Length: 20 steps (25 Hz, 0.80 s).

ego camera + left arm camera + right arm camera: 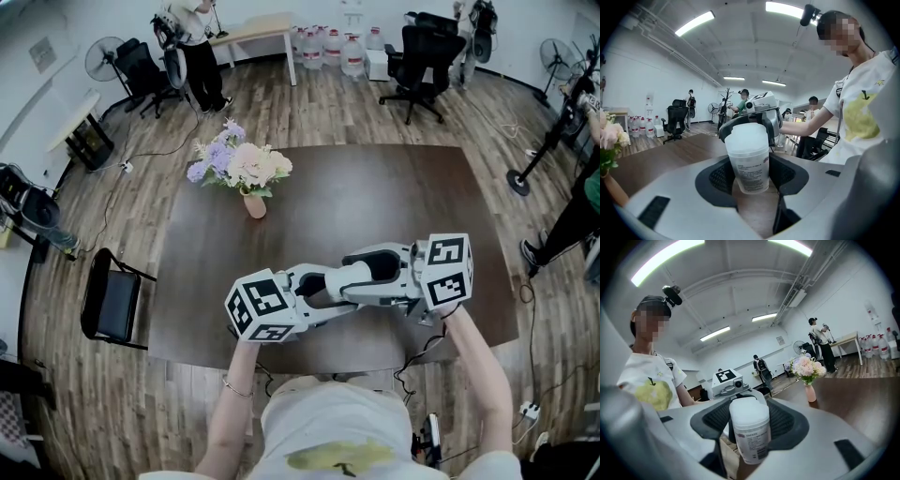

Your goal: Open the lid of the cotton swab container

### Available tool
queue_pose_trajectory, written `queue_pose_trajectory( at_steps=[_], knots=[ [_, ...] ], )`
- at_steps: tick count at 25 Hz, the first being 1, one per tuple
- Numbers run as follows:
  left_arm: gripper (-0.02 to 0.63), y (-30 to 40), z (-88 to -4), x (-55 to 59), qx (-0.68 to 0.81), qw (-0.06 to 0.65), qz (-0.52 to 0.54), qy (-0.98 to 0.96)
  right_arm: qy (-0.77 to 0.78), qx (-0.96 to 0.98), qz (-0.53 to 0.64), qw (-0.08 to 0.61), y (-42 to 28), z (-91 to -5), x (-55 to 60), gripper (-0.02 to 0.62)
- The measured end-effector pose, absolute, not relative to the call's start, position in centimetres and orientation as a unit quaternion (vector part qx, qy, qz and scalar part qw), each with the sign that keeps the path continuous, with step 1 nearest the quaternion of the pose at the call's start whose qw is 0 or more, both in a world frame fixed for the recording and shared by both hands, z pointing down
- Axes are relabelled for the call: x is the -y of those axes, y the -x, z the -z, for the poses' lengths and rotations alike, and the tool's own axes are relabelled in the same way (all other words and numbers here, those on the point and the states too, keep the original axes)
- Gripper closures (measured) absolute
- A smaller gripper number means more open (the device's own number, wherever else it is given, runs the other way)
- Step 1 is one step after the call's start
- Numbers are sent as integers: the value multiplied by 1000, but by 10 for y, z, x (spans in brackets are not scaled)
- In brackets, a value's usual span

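The cotton swab container (748,157) is a small translucent white tub with a printed label, held in the air over the table's near edge. My left gripper (751,177) is shut on it, with a dark pad on each side of its labelled part. My right gripper (750,426) faces the left one and is shut on the same container (750,432); its fingers (771,119) wrap the far end. In the head view the left gripper (349,283) and the right gripper (364,266) meet nose to nose and hide the container. I cannot tell which end carries the lid.
The dark brown table (328,206) carries a pink vase of flowers (242,171) at its far left. A black chair (112,302) stands left of the table. Several people, office chairs, fans and water bottles (328,45) stand around the room's edges.
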<state>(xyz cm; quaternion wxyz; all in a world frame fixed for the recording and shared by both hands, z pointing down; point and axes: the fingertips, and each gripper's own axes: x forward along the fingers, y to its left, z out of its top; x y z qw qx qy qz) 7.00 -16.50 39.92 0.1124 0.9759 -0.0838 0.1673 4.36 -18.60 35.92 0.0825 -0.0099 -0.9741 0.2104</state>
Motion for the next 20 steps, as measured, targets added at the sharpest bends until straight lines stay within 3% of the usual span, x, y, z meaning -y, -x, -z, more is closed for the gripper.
queue_pose_trajectory(
  at_steps=[8,12,15,20],
  knots=[
    [383,-69,-403,165,84,129,-163,-974,9,965,-253,66,-43,-364,189,344],
    [393,-70,-413,167,110,47,-212,-970,4,947,-322,16,-45,-362,197,348],
    [394,-71,-420,160,103,77,-197,-972,-5,944,-329,24,-44,-368,195,347],
    [393,-68,-422,166,130,37,-201,-970,-11,923,-383,16,-42,-368,203,345]
  ],
)
